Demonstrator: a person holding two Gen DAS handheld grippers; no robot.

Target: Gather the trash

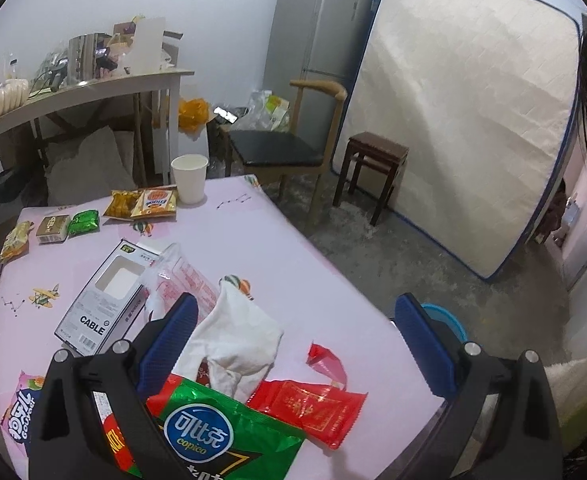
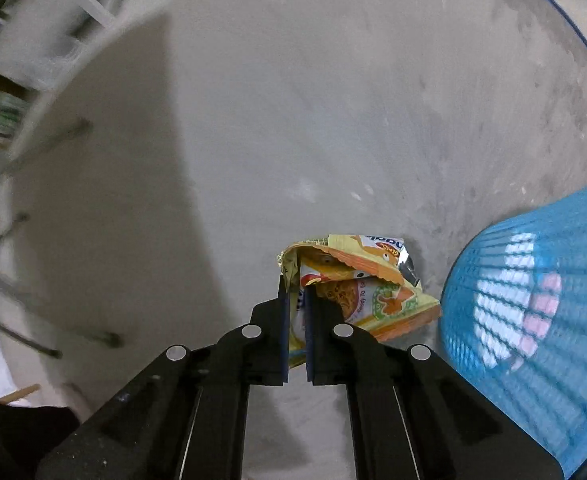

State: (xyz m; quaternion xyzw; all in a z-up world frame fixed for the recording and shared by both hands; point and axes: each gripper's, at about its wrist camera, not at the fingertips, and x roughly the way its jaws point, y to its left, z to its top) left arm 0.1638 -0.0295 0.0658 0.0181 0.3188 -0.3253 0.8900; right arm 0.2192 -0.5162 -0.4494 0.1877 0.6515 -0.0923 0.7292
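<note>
My right gripper (image 2: 296, 294) is shut on a yellow-orange snack wrapper (image 2: 367, 288) and holds it above the concrete floor, just left of the blue mesh trash bin (image 2: 533, 312). My left gripper (image 1: 293, 320) is open and empty above the pink table (image 1: 277, 248). Under and between its fingers lie a crumpled white tissue (image 1: 241, 340), a green Copico bag (image 1: 221, 428), a red wrapper (image 1: 313, 404) and a small red scrap (image 1: 327, 360). A white CABLE box (image 1: 101, 296) and a clear plastic wrapper (image 1: 181, 276) lie to the left. The bin's rim (image 1: 449, 320) shows past the table edge.
A paper cup (image 1: 190, 178) and several snack packets (image 1: 141, 204) sit at the table's far side. A pink packet (image 1: 21, 404) lies at the near left edge. A chair (image 1: 281, 148), a dark stool (image 1: 373, 164), a mattress (image 1: 465, 120) and a cluttered side table (image 1: 93, 88) stand beyond.
</note>
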